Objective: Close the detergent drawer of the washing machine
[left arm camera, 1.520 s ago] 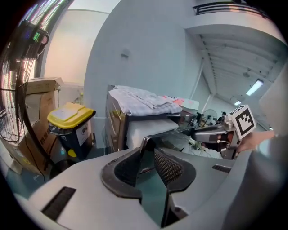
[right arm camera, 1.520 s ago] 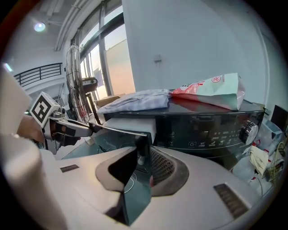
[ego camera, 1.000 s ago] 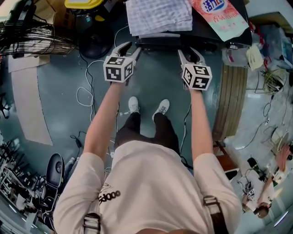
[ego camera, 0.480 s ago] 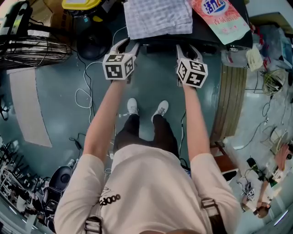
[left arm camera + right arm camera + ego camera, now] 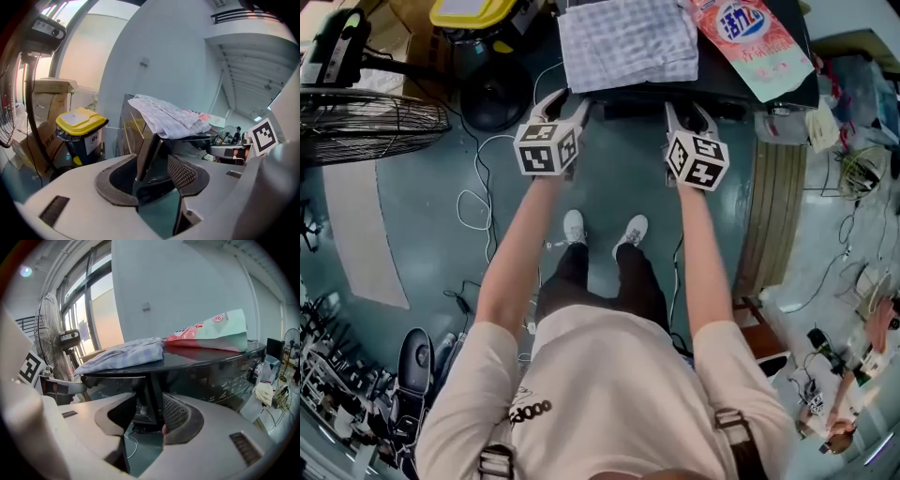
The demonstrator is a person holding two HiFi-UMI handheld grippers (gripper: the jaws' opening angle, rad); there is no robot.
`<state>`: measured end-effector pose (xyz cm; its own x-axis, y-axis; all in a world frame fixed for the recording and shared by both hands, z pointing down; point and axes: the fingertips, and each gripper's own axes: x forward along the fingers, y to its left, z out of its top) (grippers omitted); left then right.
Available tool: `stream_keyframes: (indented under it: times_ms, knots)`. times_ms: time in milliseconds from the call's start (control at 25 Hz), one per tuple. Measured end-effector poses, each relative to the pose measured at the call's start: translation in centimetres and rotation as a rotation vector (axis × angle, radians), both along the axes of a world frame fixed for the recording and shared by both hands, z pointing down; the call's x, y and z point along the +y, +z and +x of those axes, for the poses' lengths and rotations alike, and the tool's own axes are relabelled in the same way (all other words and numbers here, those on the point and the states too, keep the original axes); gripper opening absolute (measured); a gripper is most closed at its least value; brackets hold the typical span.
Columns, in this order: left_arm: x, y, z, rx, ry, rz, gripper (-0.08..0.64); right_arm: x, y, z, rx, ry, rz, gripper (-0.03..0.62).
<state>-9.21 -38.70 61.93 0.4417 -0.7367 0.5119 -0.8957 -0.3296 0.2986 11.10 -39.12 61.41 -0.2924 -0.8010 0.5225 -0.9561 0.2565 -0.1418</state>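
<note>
The dark washing machine (image 5: 727,82) fills the top of the head view. Its detergent drawer (image 5: 634,110) shows as a dark strip along the front edge. My left gripper (image 5: 565,97) is at the drawer's left end and my right gripper (image 5: 688,110) at its right end. In the left gripper view the left gripper (image 5: 152,168) straddles a dark upright edge (image 5: 146,152); its jaws are opening, with a gap at the meshed pad. The right gripper (image 5: 147,411) stands open around another dark upright edge (image 5: 153,397).
A checked cloth (image 5: 626,39) and a pink-and-white detergent bag (image 5: 755,42) lie on the machine's top. A standing fan (image 5: 366,112) and a yellow-lidded bin (image 5: 473,11) are at the left. Cables (image 5: 478,197) trail over the floor, and a wooden board (image 5: 773,206) lies at the right.
Both grippers have moved a little forward against the machine's front edge. The dark drawer front sticks out less than before.
</note>
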Motion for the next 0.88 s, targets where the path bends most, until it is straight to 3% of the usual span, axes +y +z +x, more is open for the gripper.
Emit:
stream_keyframes:
  times_ms: [600, 880]
  knots:
    - [-0.3, 0.3, -0.3, 0.032, -0.027, -0.013, 0.229, -0.2, 0.1, 0.3, 0.033, 0.045, 0.021, 0.175]
    - [-1.3, 0.7, -0.5, 0.075, -0.079, -0.010, 0.242, -0.9, 0.5, 0.7, 0.063, 0.116, 0.034, 0.175]
